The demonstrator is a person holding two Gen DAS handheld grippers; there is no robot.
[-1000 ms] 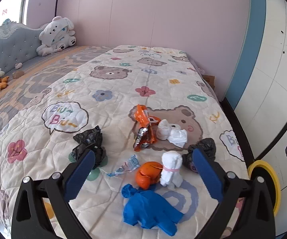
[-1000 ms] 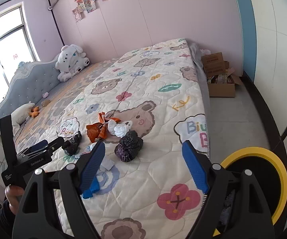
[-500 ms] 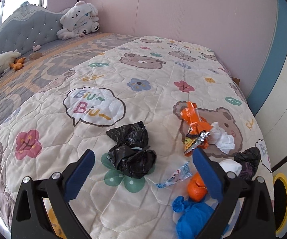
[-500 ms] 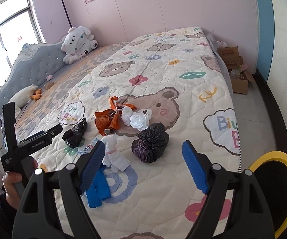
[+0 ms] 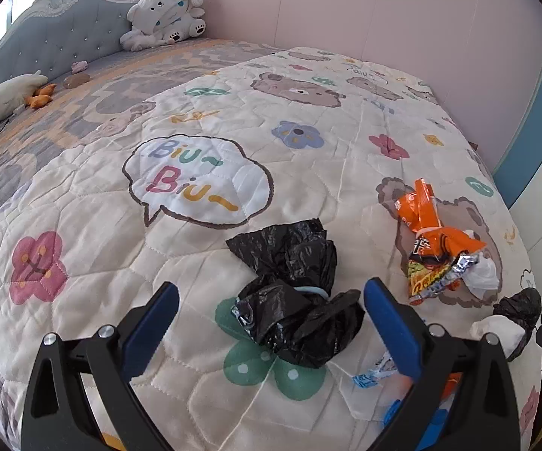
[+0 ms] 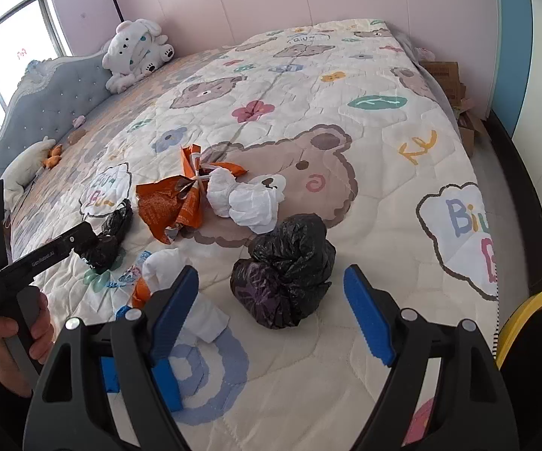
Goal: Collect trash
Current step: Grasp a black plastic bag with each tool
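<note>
**Left wrist view: two black bundles lined up for pickup**

Left wrist view is showing the left gripper (image 5: 271,323) with its fingers standing apart around a crumpled black bag (image 5: 293,293) lying on the quilt (image 5: 82,225); the pads are not pressing it. An orange wrapper (image 5: 432,240) is lying at two o'clock from it. The right gripper (image 6: 271,315) is also gaping, with a second black bag (image 6: 284,270) sitting at twelve o'clock between its tips. Both bundles are looking light, soft and slippery, so pinching across the bunched, tied middle seems safest. A yellow-rimmed bin (image 6: 526,304) is waiting at four o'clock.
</note>
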